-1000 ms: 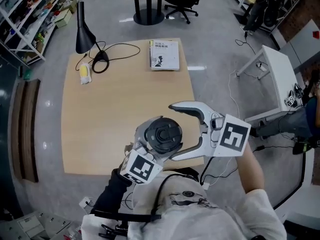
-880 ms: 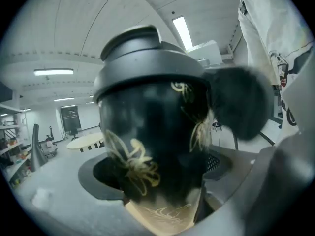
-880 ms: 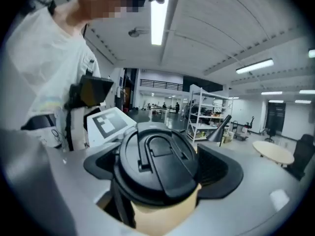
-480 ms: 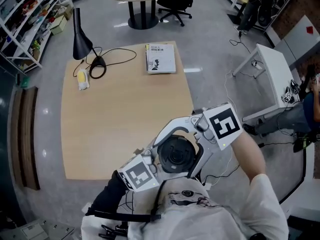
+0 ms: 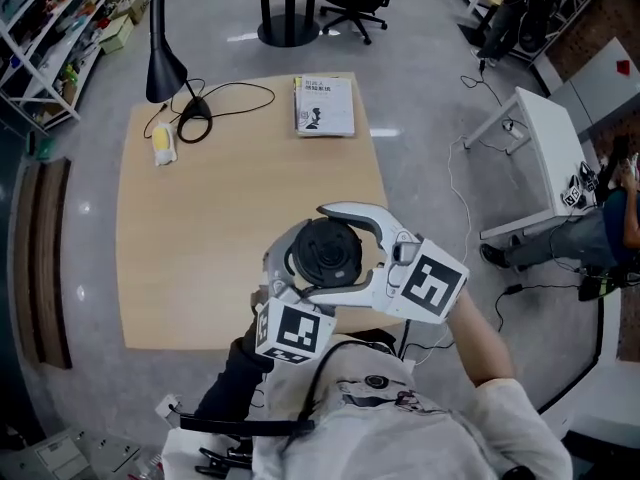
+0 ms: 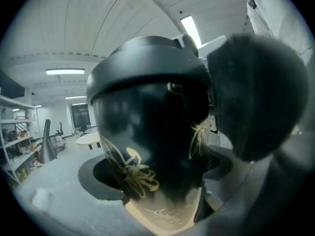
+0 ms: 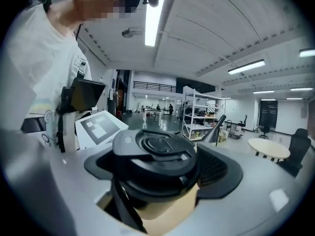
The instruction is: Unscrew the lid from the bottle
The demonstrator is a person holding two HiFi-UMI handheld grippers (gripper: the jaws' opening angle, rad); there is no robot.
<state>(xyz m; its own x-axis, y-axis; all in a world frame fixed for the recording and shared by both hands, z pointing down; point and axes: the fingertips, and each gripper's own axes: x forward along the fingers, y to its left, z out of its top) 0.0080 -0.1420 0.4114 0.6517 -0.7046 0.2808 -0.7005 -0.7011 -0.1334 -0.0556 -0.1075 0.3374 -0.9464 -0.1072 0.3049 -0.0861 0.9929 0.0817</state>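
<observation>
A dark bottle [image 6: 147,146] with a pale yellow pattern stands upright in front of the person's chest, above the table's near edge. My left gripper [image 5: 298,290] is shut on its body from below. Its round black lid [image 5: 328,250] faces up. My right gripper [image 5: 322,254] reaches in from the right, and its two curved jaws wrap the lid's rim. In the right gripper view the lid [image 7: 155,154] sits between the black pads [image 7: 216,171] and touches them. The bottle's lower body is hidden in the head view.
The wooden table [image 5: 200,218] carries a black desk lamp [image 5: 163,53] with its cable, a small yellow object [image 5: 163,144] and a book [image 5: 324,105] at the far edge. A white side table [image 5: 550,158] stands to the right on the grey floor.
One second ago the right jaws stood wide beside the lid. They closed around it and swung round it, first one way and then back. The bottle shifted slightly with the left gripper.
</observation>
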